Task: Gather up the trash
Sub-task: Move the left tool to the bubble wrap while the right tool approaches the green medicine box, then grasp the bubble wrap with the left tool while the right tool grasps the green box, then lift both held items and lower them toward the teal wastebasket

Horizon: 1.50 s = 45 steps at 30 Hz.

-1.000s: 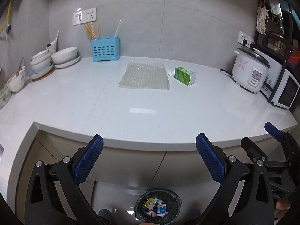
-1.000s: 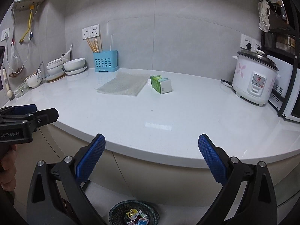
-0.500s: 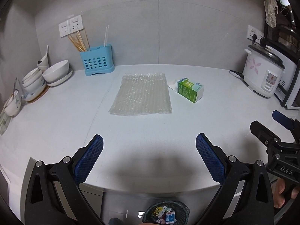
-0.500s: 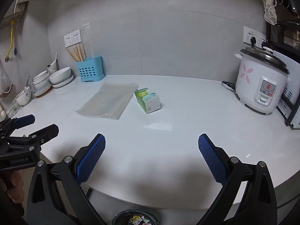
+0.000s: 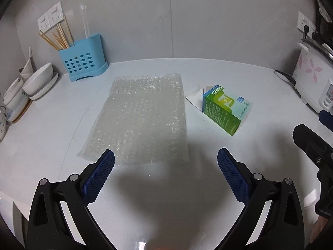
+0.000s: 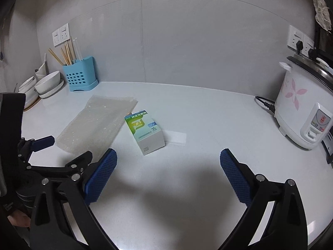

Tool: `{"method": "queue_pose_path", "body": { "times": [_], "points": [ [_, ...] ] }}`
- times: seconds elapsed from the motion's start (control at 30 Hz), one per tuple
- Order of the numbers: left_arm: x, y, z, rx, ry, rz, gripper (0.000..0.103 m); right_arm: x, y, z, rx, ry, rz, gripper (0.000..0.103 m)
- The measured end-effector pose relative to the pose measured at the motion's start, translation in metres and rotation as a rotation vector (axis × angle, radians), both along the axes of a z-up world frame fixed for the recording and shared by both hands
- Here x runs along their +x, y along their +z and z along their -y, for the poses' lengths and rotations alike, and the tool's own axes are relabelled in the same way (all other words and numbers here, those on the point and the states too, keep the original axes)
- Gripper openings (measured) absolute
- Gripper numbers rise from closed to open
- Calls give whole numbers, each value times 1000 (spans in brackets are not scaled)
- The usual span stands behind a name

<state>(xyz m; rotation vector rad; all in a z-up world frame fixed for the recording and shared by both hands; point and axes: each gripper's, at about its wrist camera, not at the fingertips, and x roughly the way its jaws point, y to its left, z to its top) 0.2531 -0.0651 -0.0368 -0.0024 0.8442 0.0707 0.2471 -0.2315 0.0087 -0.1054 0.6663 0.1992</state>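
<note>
A sheet of clear bubble wrap point(image 5: 139, 116) lies flat on the white counter point(image 5: 41, 141). Right of it rests a green and white carton point(image 5: 223, 109) with its end flap open. My left gripper point(image 5: 164, 160) hovers open over the counter, its fingertips at the sheet's near edge. In the right wrist view the bubble wrap point(image 6: 97, 123) and carton point(image 6: 146, 134) lie ahead. My right gripper point(image 6: 167, 160) hangs open just short of the carton, holding nothing. The left gripper's fingers point(image 6: 43, 142) show at the left of that view.
A blue utensil holder point(image 5: 83, 63) with chopsticks stands at the back left, beside stacked white bowls point(image 5: 39, 81). A white rice cooker point(image 6: 301, 110) with its cord stands at the right. A small white slip point(image 6: 177, 137) lies beside the carton.
Both grippers moved forward from the counter's edge over its surface toward the bubble wrap and carton. The trash bin on the floor has dropped out of view. Both stay open.
</note>
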Motion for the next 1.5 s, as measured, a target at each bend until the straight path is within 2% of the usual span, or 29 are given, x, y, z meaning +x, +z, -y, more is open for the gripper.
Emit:
{"method": "queue_pose_path", "body": {
  "times": [0.17, 0.27, 0.33, 0.47, 0.57, 0.63, 0.7, 0.77, 0.83, 0.9, 1.03, 1.1, 1.2, 1.5],
  "points": [
    [34, -21, -3, -10, 11, -47, 97, 34, -8, -16, -2, 15, -23, 95],
    [51, -34, -9, -16, 24, -80, 94, 53, -16, -23, -1, 14, -43, 95],
    [58, -40, -14, -19, 37, -101, 86, 63, -21, -29, -12, 18, -50, 95],
    [70, -50, -28, -9, 65, -136, 78, 79, -29, -41, -39, 26, -62, 95],
    [72, -46, -32, 5, 68, -137, 66, 87, -34, -52, -61, 37, -72, 95],
    [72, -45, -36, 15, 83, -146, 48, 91, -39, -59, -95, 33, -80, 95],
    [73, -43, -40, 21, 99, -151, 37, 96, -44, -65, -115, 33, -95, 95],
    [72, -43, -42, 25, 103, -152, 30, 99, -49, -69, -141, 17, -103, 95],
    [69, -41, -43, 20, 105, -148, 18, 100, -52, -70, -141, 16, -121, 94],
    [67, -40, -46, 6, 106, -146, 14, 102, -55, -70, -153, -1, -134, 89],
    [63, -38, -47, -14, 104, -140, 11, 106, -60, -69, -150, -5, -173, 75],
    [61, -37, -44, -15, 96, -135, 10, 106, -62, -68, -150, -5, -185, 64],
    [58, -35, -41, -18, 84, -129, 10, 104, -66, -68, -152, -1, -199, 56],
    [43, -19, -45, -28, 65, -82, 9, 89, -55, -55, -107, -24, -171, 52]
  ]
}}
